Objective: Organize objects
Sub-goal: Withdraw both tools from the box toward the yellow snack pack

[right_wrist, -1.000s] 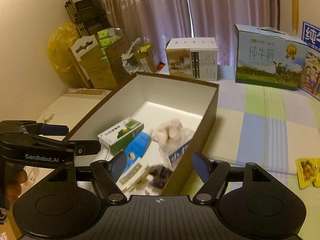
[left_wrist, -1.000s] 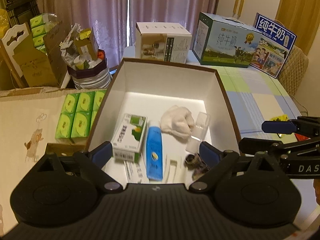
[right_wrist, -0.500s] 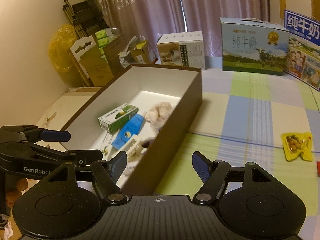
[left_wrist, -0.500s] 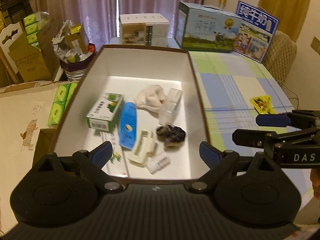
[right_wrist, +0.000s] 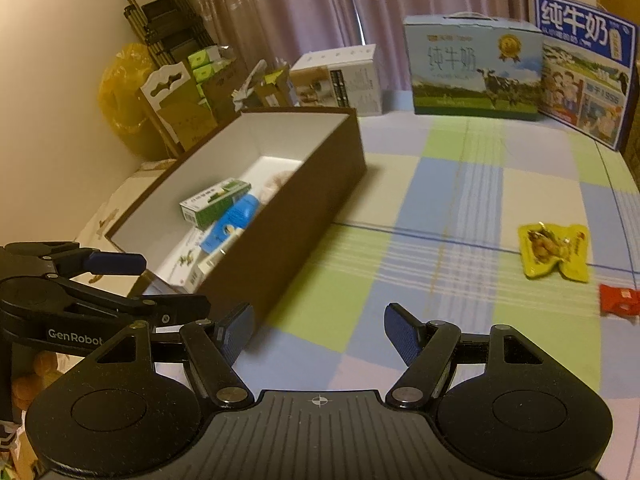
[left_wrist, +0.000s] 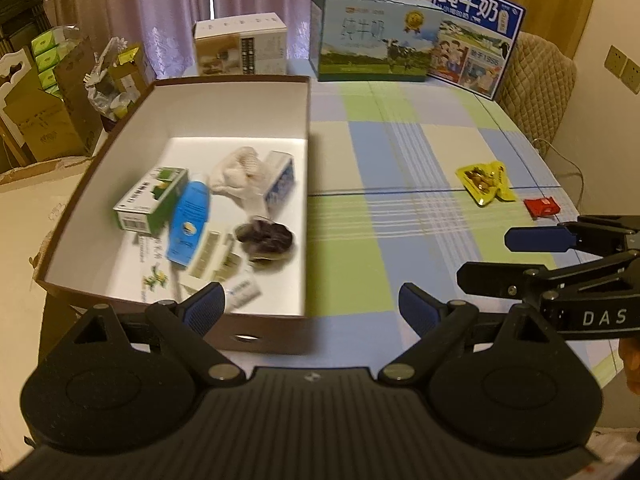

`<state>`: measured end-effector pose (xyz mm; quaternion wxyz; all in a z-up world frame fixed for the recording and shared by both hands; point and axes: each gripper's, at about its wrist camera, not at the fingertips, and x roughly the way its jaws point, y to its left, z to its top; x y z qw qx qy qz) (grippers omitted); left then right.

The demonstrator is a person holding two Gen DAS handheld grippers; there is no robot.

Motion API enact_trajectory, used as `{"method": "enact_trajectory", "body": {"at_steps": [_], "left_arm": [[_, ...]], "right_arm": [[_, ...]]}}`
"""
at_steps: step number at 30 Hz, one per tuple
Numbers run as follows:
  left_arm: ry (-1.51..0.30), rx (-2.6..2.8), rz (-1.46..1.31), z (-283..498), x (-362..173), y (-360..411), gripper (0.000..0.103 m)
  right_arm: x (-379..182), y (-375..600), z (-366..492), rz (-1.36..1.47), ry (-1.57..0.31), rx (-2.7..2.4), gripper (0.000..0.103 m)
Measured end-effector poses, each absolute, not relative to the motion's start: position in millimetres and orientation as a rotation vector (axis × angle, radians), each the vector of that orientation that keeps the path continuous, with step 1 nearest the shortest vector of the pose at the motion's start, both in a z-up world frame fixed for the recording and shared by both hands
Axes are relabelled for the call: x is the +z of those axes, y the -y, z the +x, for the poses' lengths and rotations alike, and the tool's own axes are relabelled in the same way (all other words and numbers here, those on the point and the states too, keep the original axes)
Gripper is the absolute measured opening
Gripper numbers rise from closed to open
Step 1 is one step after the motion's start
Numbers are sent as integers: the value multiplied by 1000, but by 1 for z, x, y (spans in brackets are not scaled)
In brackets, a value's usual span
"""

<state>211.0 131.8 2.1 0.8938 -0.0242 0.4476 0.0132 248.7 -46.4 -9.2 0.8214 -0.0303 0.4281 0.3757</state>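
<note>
A brown box with a white inside (left_wrist: pixel 308 128) (right_wrist: pixel 320 168) stands on the checked tablecloth. It holds a green carton (left_wrist: pixel 152 198), a blue tube (left_wrist: pixel 188 224), a white cloth (left_wrist: pixel 236 172), a dark bundle (left_wrist: pixel 266 240) and small packets. A yellow snack packet (left_wrist: pixel 484 180) (right_wrist: pixel 554 250) and a red packet (left_wrist: pixel 542 207) (right_wrist: pixel 618 299) lie on the cloth at the right. My left gripper (left_wrist: pixel 312 310) is open and empty over the box's near right corner. My right gripper (right_wrist: pixel 320 334) is open and empty, right of the box, low over the cloth.
Two milk cartons (left_wrist: pixel 374 34) (left_wrist: pixel 476 36) and a white box (left_wrist: pixel 240 50) stand along the table's far edge. Cardboard boxes and tissue packs (left_wrist: pixel 44 92) are stacked left of the table. A padded chair (left_wrist: pixel 536 92) stands at the far right.
Both grippers have pulled back and swung right, away from the box's inside. The yellow and red packets have come into view. Both stay open and empty.
</note>
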Motion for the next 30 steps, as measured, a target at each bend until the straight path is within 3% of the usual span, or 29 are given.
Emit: {"method": "enact_trajectory", "body": {"at_steps": [30], "left_arm": [[-1008, -54, -45, 262, -49, 35, 92]], "right_arm": [[-42, 229, 314, 44, -967, 588, 69]]}}
